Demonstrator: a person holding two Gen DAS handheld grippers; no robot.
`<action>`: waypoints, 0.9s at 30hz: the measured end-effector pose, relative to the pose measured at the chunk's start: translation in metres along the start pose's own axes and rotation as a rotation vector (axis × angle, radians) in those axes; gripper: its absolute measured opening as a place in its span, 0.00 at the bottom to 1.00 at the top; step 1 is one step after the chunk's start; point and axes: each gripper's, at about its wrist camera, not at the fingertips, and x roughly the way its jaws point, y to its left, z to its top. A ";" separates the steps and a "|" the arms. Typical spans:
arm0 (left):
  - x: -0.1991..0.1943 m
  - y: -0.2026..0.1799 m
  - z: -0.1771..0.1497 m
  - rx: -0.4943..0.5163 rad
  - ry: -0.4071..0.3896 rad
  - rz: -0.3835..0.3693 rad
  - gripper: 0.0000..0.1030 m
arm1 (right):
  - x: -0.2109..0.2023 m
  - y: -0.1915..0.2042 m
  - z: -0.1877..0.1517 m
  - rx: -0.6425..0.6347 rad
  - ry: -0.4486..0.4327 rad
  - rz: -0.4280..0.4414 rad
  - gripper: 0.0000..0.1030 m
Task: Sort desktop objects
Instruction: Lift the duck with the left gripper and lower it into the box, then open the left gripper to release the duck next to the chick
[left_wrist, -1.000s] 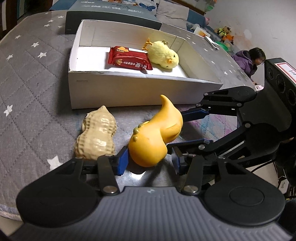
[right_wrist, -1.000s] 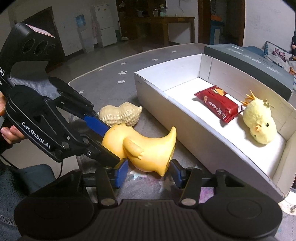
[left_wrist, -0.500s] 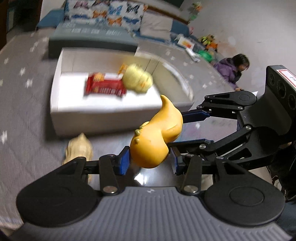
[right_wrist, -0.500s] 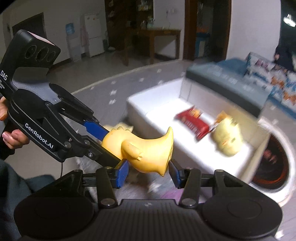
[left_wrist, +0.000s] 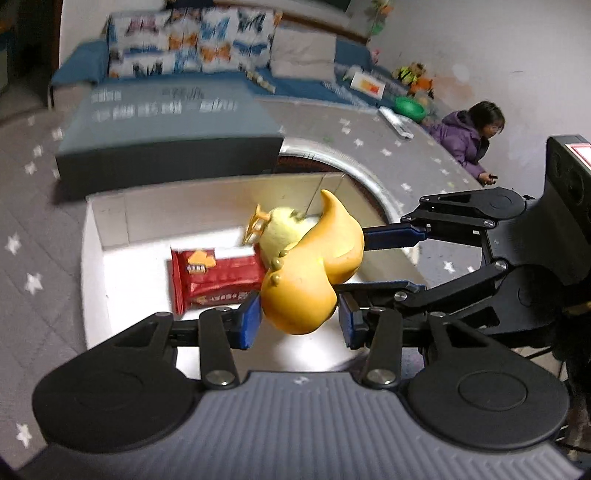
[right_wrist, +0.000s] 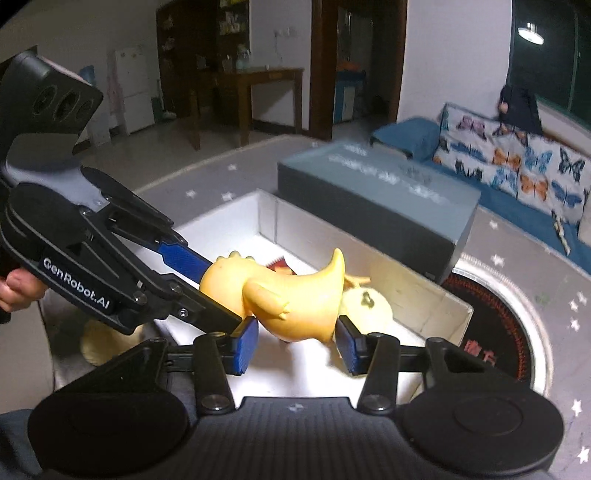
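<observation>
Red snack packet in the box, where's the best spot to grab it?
Come from above and pinch the red snack packet across its narrow width, toward the end away from the fluffy chick. It lies flat in the white box, whose walls would likely block a sideways reach.

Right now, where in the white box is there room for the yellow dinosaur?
Bare floor lies between the white box's left wall and the red packet, and along the near wall under the yellow dinosaur. The fluffy chick crowds the far right.
</observation>
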 end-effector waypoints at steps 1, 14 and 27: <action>0.005 0.004 0.000 -0.006 0.014 0.000 0.44 | 0.009 -0.005 -0.002 0.011 0.021 0.005 0.45; 0.030 0.017 -0.012 -0.020 0.089 0.020 0.44 | 0.040 -0.009 -0.016 0.048 0.132 0.027 0.47; 0.006 0.005 -0.022 0.027 0.032 0.099 0.56 | 0.024 -0.002 -0.023 0.065 0.120 -0.011 0.60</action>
